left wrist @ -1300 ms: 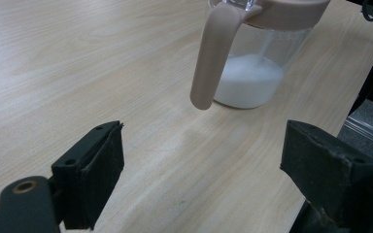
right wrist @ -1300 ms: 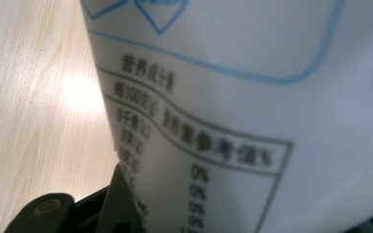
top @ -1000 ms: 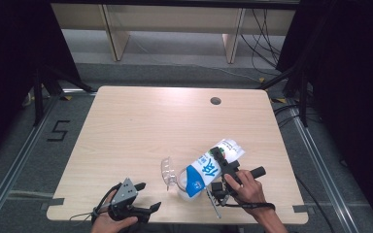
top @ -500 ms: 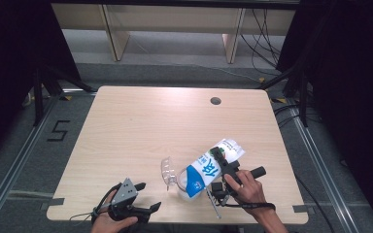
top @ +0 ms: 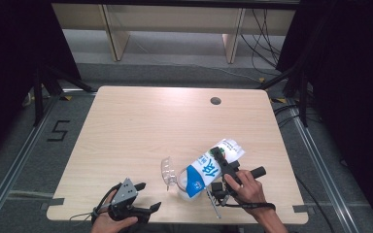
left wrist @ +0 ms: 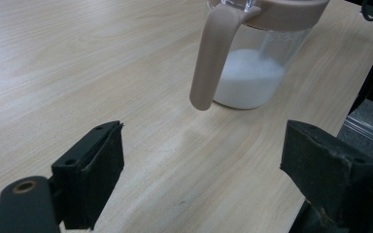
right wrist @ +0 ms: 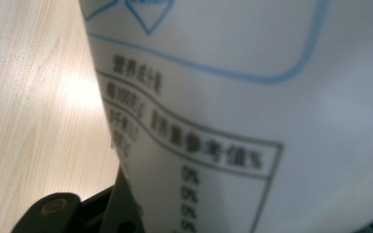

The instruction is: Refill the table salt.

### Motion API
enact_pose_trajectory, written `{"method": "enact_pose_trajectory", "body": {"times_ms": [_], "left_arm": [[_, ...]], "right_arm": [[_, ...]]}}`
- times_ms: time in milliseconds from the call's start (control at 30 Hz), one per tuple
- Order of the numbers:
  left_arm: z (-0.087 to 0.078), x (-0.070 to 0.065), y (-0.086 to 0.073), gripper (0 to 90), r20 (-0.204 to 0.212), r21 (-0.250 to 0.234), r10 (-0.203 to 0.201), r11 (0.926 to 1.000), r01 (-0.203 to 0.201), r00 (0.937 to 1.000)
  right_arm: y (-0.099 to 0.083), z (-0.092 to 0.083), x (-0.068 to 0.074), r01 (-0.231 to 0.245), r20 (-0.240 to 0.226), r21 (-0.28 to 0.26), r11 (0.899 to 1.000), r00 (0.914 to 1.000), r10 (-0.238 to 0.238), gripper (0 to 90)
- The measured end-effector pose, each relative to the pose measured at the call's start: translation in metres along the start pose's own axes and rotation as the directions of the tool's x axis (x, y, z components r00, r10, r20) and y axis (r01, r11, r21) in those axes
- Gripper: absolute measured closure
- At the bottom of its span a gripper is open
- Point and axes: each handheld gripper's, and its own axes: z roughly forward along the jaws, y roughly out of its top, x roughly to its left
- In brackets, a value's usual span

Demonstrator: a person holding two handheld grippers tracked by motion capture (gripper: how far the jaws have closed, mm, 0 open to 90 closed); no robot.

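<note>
Milk carton point(top: 209, 167) hangs tilted, spout end down at seven o'clock, clamped in the right gripper point(top: 222, 170) over the open top of a clear jug point(top: 175, 175) near the table's point(top: 141, 121) front edge. White liquid sits in the jug's bottom, and its beige handle point(left wrist: 212, 53) faces the left gripper point(top: 143, 198). That gripper rests at eight o'clock from the jug, jaws wide apart with nothing between them, well clear of it.
</note>
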Motion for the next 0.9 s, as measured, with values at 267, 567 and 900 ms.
{"method": "enact_pose_trajectory", "body": {"times_ms": [267,567,900], "left_arm": [[-0.0008,0.0010,0.0001,15.1,0.000,0.010,0.009,0.9999,-0.009,1.0000],[-0.0008,0.0012,0.0005,15.1,-0.003,0.015,0.014,0.9998,-0.014,0.9999],[0.0004,0.0009,-0.0005,15.1,-0.005,0.010,-0.010,0.9999,0.010,0.9999]], "right_arm": [[0.0000,-0.0002,0.0007,-0.007,-0.004,0.010,1.000,1.0000,0.007,65.1],[0.0002,0.0001,-0.0009,0.009,-0.001,0.008,1.000,1.0000,-0.009,65.6],[-0.0003,0.0019,-0.0050,0.073,0.015,-0.020,0.997,0.9972,-0.073,66.1]]}}
